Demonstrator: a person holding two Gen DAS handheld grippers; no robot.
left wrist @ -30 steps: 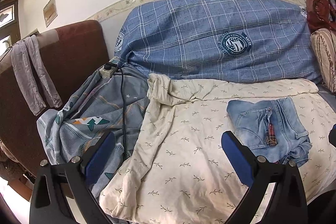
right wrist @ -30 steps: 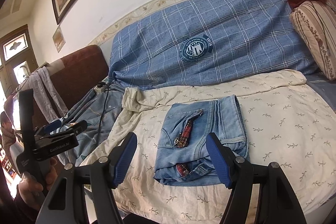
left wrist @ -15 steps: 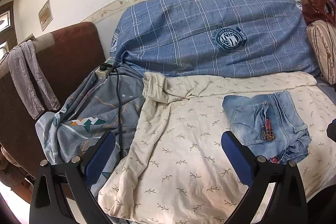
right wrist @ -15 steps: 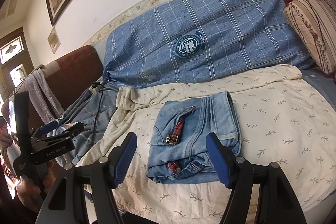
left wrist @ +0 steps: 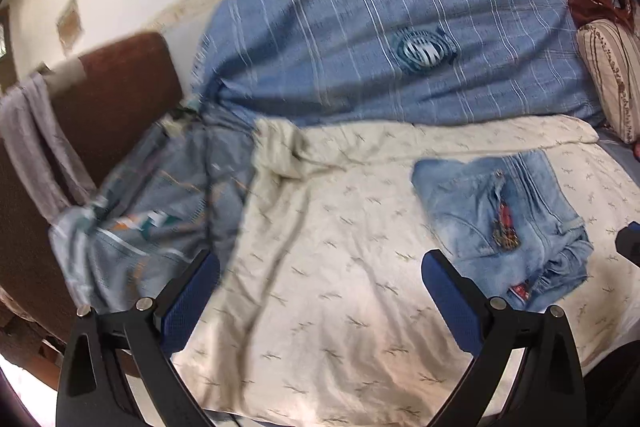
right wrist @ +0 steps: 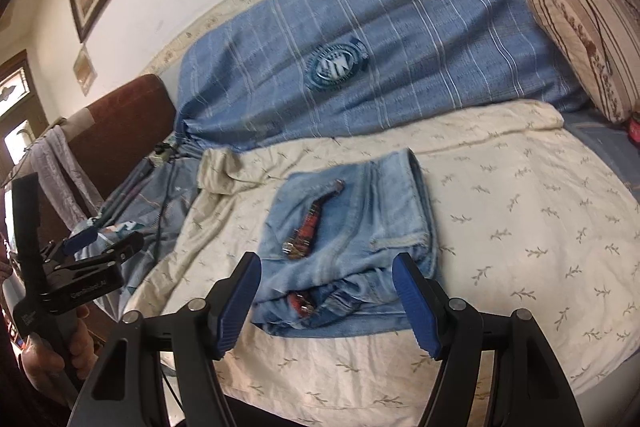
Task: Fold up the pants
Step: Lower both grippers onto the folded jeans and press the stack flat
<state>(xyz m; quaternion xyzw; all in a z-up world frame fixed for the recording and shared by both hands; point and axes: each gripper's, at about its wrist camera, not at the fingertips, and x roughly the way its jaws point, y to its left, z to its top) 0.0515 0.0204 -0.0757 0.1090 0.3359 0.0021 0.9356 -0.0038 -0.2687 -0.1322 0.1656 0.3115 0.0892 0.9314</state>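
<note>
A: Folded denim pants (right wrist: 348, 247) lying on the cream sheet (right wrist: 520, 227), just ahead of the right gripper (right wrist: 326, 297).
B: Right jaws spread wide, holding nothing. Left gripper (left wrist: 320, 301) likewise gaping (pants off to its right).

Little legible writing in either view.
In the right wrist view, white lettering runs along the black body of the left gripper (right wrist: 86, 241) at the near left; it looks like "GenRobot.AI", though the small print makes that reading uncertain, and a second, smaller line on the handle lower down is too tiny to make out. The blue checked blanket (right wrist: 400, 39) at the far side carries a round dark-blue emblem (right wrist: 336, 65) with a ring of white lettering, blurred beyond reading here and in the left wrist view (left wrist: 424, 49).
</note>
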